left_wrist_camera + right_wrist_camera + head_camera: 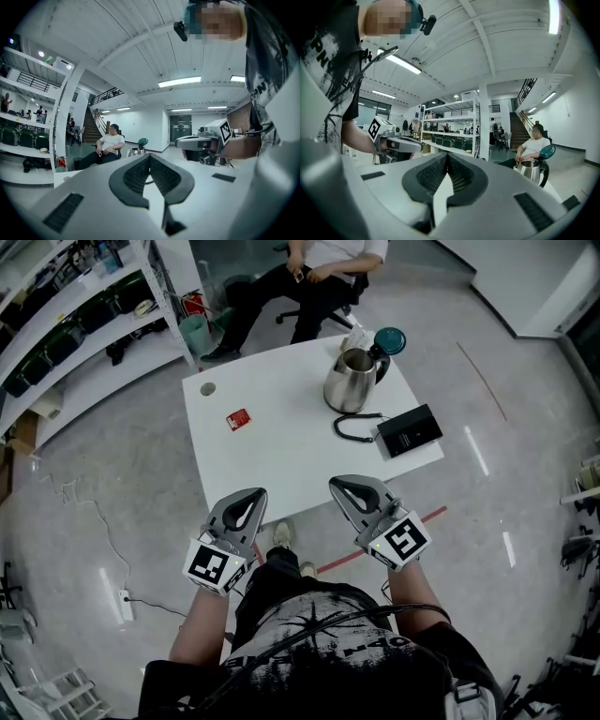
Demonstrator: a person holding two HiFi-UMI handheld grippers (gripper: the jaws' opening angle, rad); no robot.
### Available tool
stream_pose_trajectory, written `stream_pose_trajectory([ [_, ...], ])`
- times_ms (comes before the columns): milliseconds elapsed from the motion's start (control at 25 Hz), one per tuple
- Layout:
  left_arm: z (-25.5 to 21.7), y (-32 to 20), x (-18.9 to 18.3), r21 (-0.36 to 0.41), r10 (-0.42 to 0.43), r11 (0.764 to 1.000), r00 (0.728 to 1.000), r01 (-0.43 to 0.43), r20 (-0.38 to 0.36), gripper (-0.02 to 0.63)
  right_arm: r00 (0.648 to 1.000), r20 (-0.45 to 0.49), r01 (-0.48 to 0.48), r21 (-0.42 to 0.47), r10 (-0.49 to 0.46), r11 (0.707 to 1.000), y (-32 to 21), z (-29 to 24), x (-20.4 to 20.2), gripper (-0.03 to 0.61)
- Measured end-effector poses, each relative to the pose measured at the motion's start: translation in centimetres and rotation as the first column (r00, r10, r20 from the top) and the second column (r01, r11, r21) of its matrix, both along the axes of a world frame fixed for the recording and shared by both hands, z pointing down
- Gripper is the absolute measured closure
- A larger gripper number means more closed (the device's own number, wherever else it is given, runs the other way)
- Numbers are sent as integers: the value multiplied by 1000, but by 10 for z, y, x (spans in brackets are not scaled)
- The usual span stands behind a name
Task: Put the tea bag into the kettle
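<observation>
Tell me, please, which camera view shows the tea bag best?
The head view: the red tea bag lies flat on the white table, fully visible from above. Both gripper views look level across the table, and neither shows it.

Looks to me like a big open lab or workshop hall, definitely not anybody's home. I'm seeing a polished grey floor (122, 474) with a red tape line (339, 561) on it. White metal shelving (75, 310) off the far left corner of the white table (281, 446) is loaded with dark green crates (450, 142). There's a staircase (96, 125) up to a railed mezzanine (107, 95), long strip lights (179, 81) on a high white ceiling, and a person (309, 268) in an office chair past the table's far edge.
</observation>
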State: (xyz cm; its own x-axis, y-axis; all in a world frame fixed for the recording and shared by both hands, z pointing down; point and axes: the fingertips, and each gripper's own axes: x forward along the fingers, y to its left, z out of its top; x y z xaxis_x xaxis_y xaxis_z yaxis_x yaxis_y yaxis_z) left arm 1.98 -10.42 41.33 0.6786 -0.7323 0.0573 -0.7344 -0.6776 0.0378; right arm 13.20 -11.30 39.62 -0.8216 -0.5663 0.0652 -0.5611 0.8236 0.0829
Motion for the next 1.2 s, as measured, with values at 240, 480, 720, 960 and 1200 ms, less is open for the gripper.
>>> stream_pose_trajectory([
  [240, 2, -45, -25, -3, -18, 1000, 1000, 18, -14, 604, 999, -38, 3, -13, -4, 1000, -46, 4, -20, 568],
  [480, 2, -96, -52, 1, -39, 999, 999, 39, -19, 603, 998, -63, 8, -8, -9, 1000, -102, 1, -46, 568],
  [720, 3, -138, -75, -8, -38, 999, 999, 38, -17, 603, 997, -72, 8, -28, -10, 1000, -151, 9, -77, 568],
  [960, 13, -167, -101, -39, -53, 998, 998, 52, -18, 603, 996, -81, 20, -74, -26, 997, -187, 34, -106, 568],
  [1200, 22, -189, -124, -57, -71, 996, 997, 71, -12, 603, 995, -92, 35, -147, -49, 989, -220, 65, -138, 568],
])
